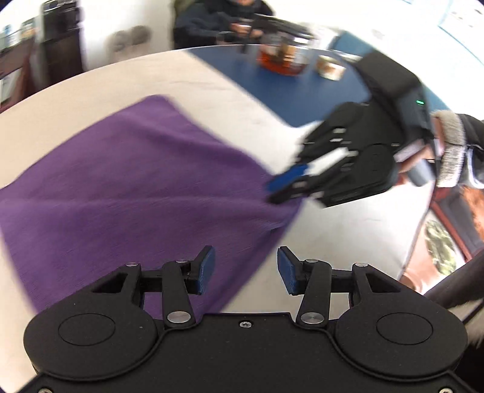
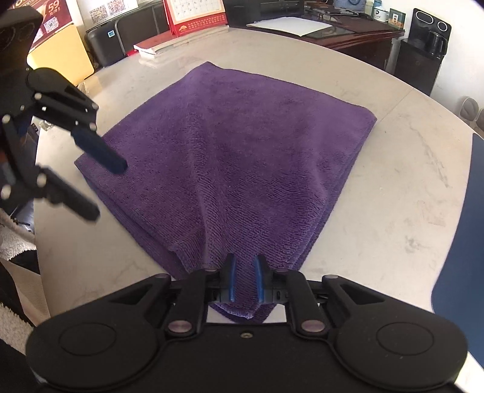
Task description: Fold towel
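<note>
A purple towel [image 2: 242, 157] lies folded on the pale marble table [image 2: 408, 181]; the left wrist view shows the same towel [image 1: 127, 187], blurred. My right gripper [image 2: 244, 279] is shut on the towel's near corner, the cloth bunched between its blue pads. The left wrist view shows that right gripper [image 1: 282, 189] pinching the towel's right corner. My left gripper [image 1: 246, 269] is open with nothing between its fingers, above the towel's near edge. In the right wrist view the left gripper [image 2: 104, 189] hovers over the towel's left corner.
A blue mat [image 1: 287, 84] lies on the far side with a glass teapot [image 1: 284, 57] and a small cup [image 1: 331, 68] on it. A person [image 1: 220, 21] sits beyond the table. A calendar [image 2: 196, 15], books, a printer [image 2: 121, 39] and a dark desk stand behind.
</note>
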The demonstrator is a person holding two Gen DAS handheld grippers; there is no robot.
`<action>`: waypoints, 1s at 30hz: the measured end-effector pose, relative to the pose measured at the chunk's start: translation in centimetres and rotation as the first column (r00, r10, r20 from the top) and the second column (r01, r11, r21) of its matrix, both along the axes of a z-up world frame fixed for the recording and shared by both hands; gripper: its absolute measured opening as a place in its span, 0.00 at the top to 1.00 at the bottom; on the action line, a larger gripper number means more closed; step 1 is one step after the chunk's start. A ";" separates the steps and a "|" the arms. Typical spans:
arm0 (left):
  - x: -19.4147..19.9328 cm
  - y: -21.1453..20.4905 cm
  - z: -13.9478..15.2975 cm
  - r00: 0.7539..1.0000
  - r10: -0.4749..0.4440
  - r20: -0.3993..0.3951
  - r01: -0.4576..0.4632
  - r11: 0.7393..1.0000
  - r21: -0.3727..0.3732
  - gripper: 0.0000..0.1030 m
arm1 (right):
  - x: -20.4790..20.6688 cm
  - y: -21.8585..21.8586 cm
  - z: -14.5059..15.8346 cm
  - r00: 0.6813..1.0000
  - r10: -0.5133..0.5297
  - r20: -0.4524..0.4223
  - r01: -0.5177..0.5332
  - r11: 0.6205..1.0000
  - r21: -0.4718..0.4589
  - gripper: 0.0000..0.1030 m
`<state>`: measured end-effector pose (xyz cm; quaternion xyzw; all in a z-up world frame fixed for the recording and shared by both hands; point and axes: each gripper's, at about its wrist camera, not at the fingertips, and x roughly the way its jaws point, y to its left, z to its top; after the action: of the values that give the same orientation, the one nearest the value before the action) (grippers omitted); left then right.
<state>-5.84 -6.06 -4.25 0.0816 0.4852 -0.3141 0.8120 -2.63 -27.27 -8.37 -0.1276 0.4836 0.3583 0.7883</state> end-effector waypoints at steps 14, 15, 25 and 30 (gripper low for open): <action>-1.2 5.9 -2.3 0.994 0.057 -0.092 -0.046 0.992 0.115 0.59 | 1.1 -0.4 0.2 1.000 -0.016 -0.023 0.016 1.000 -0.008 0.89; -1.1 5.7 -2.1 0.993 0.061 -0.098 -0.049 0.992 0.120 0.59 | 1.0 -0.5 0.2 1.000 -0.016 -0.022 0.016 1.000 -0.008 0.89; 0.6 -1.4 -1.4 0.979 -0.202 0.026 0.198 0.975 0.098 0.87 | 1.0 -0.7 0.3 1.000 -0.011 -0.028 0.011 1.000 -0.012 0.89; 0.9 -2.6 -2.0 0.957 -0.289 0.012 0.285 0.951 0.120 0.90 | 0.9 -0.8 0.4 1.000 -0.002 -0.023 0.002 1.000 -0.015 0.89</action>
<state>-4.97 -8.70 -6.23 0.2031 0.4738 -0.3987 0.7585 -1.72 -28.09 -7.95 -0.1291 0.4954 0.3552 0.7821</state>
